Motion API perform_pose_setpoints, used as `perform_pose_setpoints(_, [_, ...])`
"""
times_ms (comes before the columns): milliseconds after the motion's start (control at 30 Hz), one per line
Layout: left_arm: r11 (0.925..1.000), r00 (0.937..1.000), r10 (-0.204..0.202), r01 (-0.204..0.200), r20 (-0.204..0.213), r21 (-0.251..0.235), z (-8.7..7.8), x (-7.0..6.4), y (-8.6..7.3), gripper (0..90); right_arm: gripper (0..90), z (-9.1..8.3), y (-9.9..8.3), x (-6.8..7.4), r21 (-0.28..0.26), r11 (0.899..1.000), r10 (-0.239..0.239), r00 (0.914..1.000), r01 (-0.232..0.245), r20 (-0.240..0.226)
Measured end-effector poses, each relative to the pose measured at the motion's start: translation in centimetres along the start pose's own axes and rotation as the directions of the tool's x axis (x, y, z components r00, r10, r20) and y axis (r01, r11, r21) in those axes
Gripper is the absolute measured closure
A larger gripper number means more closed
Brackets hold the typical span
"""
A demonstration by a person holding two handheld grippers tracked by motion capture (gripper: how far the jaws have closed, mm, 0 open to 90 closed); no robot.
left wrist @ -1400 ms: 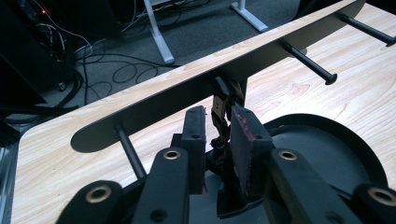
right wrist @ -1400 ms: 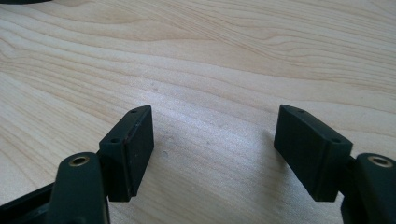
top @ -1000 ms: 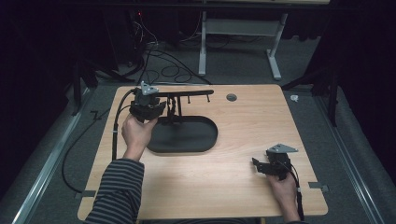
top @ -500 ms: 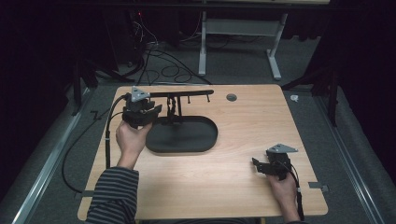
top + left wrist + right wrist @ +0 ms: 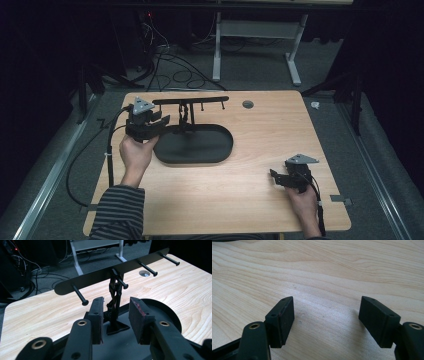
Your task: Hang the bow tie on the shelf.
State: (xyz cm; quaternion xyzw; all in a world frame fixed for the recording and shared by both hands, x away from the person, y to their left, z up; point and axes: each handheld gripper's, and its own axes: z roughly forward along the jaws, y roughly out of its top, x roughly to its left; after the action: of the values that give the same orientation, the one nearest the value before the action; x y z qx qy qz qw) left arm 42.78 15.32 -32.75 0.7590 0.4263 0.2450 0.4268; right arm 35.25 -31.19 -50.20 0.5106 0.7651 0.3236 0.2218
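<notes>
Left gripper [image 5: 115, 317] at the stand [image 5: 114, 312], jaws spread.
Nothing pinched; right gripper [image 5: 327, 320] gapes over bare table [image 5: 337, 270], well apart from the stand.

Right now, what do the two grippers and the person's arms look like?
Both are black. The left gripper and the right gripper each carry a grey three-cornered plate on top and trail a black cable. In the gripper views the jaws end in flat rectangular black pads on arms with brass-coloured rivets. The left forearm wears a dark sleeve with thin pale stripes.
</notes>
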Motion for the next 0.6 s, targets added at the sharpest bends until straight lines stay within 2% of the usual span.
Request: perform_pose_setpoints(600, [0.9997, 0.9999, -0.014, 0.014, -0.002, -0.018, -1.3, 0.3, -0.8, 63.8, 29.7, 0.0, 0.0, 0.0, 0.0, 1.0, 0.0, 1.0, 0.0, 0.0])
